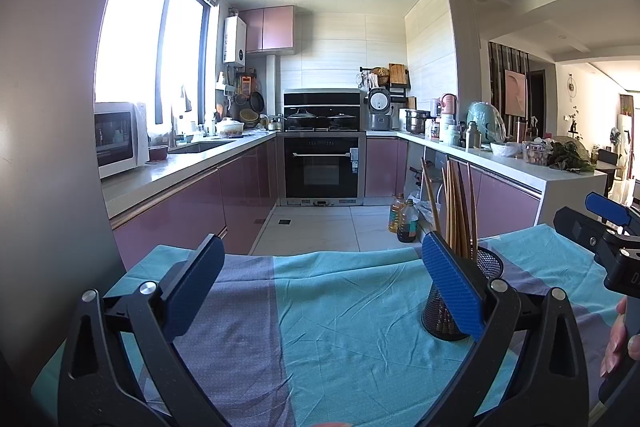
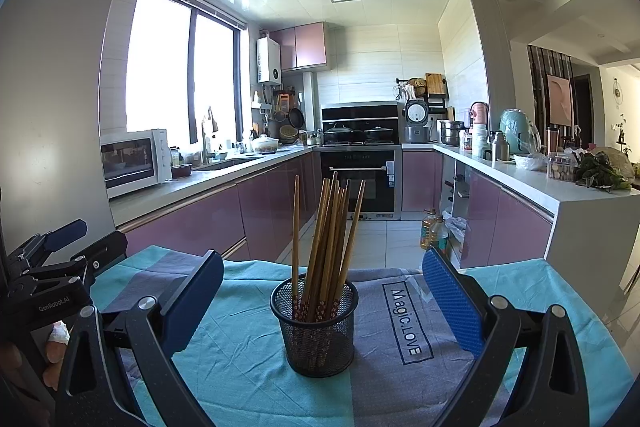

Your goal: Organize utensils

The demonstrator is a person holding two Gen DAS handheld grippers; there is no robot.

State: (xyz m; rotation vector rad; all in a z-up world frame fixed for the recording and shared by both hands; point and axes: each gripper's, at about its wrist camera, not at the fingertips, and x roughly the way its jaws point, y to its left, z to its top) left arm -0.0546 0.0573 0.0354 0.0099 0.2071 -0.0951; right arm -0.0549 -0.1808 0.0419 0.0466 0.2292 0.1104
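Here both the left claw and right claw gape wide, level above the tablecloth, gripping nothing.

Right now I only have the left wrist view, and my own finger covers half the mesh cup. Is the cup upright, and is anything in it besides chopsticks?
Observer: The mesh cup stands upright on the cloth, with only chopsticks visible inside.
Operator: Are the right tongs holding anything?
Observer: No, the right tongs are open, with the cup centred between them, untouched.
Operator: Any chopsticks loose on the cloth?
Observer: None visible in the right wrist view; the cloth there shows only a printed "Magic.LOVE" label right of the cup.
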